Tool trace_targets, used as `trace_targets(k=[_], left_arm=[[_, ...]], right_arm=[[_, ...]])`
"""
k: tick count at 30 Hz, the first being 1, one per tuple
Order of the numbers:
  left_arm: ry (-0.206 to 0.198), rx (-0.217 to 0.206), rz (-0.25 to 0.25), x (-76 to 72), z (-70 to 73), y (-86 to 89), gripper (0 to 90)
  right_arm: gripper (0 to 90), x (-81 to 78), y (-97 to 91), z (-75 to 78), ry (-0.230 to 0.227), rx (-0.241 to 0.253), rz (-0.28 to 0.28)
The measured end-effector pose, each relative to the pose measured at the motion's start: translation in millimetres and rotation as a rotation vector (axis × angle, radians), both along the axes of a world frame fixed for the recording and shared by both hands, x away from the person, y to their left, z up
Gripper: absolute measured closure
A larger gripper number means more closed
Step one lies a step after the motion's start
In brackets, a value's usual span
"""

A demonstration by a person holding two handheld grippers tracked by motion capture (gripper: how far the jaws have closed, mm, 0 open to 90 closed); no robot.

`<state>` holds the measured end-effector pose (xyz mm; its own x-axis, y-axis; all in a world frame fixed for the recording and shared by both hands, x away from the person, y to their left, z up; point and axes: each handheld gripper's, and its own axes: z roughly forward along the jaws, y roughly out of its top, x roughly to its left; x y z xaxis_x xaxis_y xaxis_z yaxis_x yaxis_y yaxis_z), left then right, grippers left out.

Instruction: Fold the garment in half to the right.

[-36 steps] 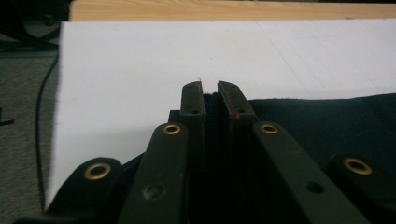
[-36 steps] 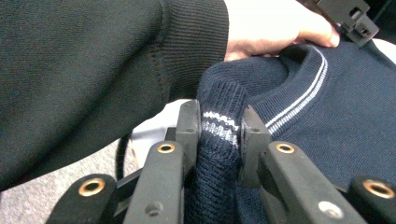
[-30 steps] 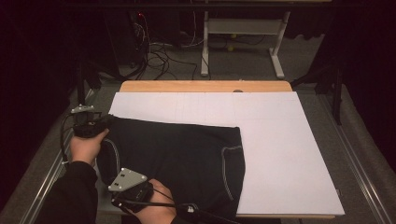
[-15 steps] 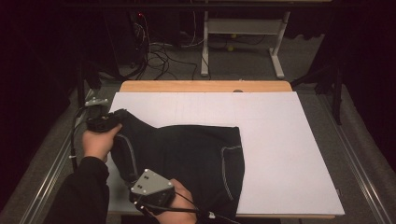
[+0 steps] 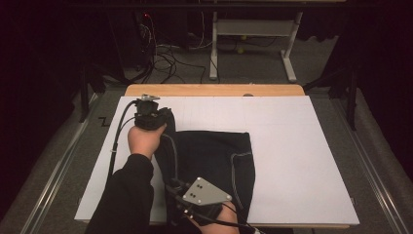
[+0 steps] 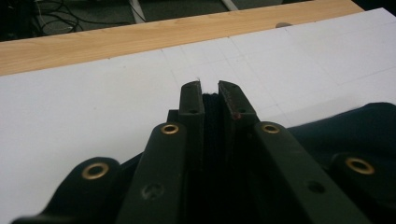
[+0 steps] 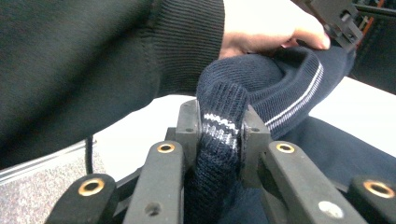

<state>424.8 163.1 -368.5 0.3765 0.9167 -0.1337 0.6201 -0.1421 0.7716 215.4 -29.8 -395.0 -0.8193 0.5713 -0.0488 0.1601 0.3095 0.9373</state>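
Left tongs (image 5: 151,113) moved forward; right gripper view reveals sweater (image 7: 243,88) stripes.

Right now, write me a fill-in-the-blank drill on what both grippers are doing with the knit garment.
1. The left gripper is shut on dark ____.
2. The right gripper clamps a ribbed hem of the navy sweater marked with ____ stripes.
3. The sweater lies on a ____ sheet covering the table.
4. Past the sheet's far edge runs a bare strip of ____.

Missing words: fabric; white; white; wood

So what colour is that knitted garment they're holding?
Navy sweater with thin white stripes, clearest in the right gripper view.
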Motion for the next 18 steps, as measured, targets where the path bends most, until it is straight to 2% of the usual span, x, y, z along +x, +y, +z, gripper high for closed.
trace_targets(k=[2,10,18], left_arm=[[0.007,0.017,-0.011,2.5,-1.6,-11.1,76.5],[0.021,0.023,-0.039,12.0,-8.7,-49.7,76.4],[0.02,0.051,-0.1,14.7,-8.3,-88.7,76.3]], right_arm=[[75.6,-0.2,-11.4,-3.8,0.007,0.002,-0.014],[75.6,-1.3,-51.3,-15.6,0.027,0.008,-0.08],[75.5,-7.1,-77.7,-22.2,0.028,0.004,-0.116]])
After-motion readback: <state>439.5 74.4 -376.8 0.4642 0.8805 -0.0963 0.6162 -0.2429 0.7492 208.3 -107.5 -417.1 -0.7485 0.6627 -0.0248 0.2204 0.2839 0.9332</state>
